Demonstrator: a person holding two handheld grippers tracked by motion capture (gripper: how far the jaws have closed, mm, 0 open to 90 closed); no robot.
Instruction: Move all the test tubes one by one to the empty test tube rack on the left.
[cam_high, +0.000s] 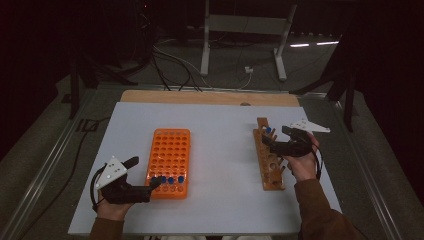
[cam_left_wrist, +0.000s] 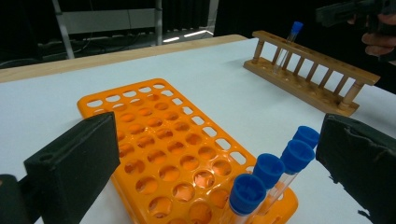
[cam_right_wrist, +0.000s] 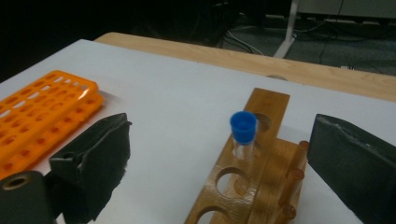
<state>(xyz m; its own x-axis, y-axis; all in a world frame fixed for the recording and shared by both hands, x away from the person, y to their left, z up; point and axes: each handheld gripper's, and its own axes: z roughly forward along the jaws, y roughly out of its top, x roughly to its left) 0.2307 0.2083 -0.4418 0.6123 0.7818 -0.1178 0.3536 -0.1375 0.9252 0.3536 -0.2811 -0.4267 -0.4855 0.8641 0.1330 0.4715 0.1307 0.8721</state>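
The desk (cam_high: 220, 125), covered by a white sheet with a bare wooden strip along its far edge, is carrying everything. On its left half the orange rack (cam_high: 169, 162) is lying flat, its long side running away from the person. On the right half the wooden rack (cam_high: 269, 156) is lying the same way, well apart from the orange one.

The left gripper (cam_high: 156, 183) is sitting low at the near end of the orange rack, held in the person's left hand (cam_high: 112, 210). Its fingers (cam_left_wrist: 74, 163) are standing wide open and gripping nothing; in the left gripper view the capped tubes and the rack's near corner are lying between them without touching either pad.

The right gripper (cam_high: 266, 142) is hovering over the far part of the wooden rack, held in the person's right hand (cam_high: 302, 167). Its fingers (cam_right_wrist: 93, 161) are spread wide as well, with nothing held; the single tube is standing between them, clear of both.

Four blue-capped tubes (cam_left_wrist: 268, 175) are standing in a row in the near end of the orange rack, tilted slightly. One more blue-capped tube (cam_right_wrist: 243, 135) is standing upright in a hole near the far end of the wooden rack.
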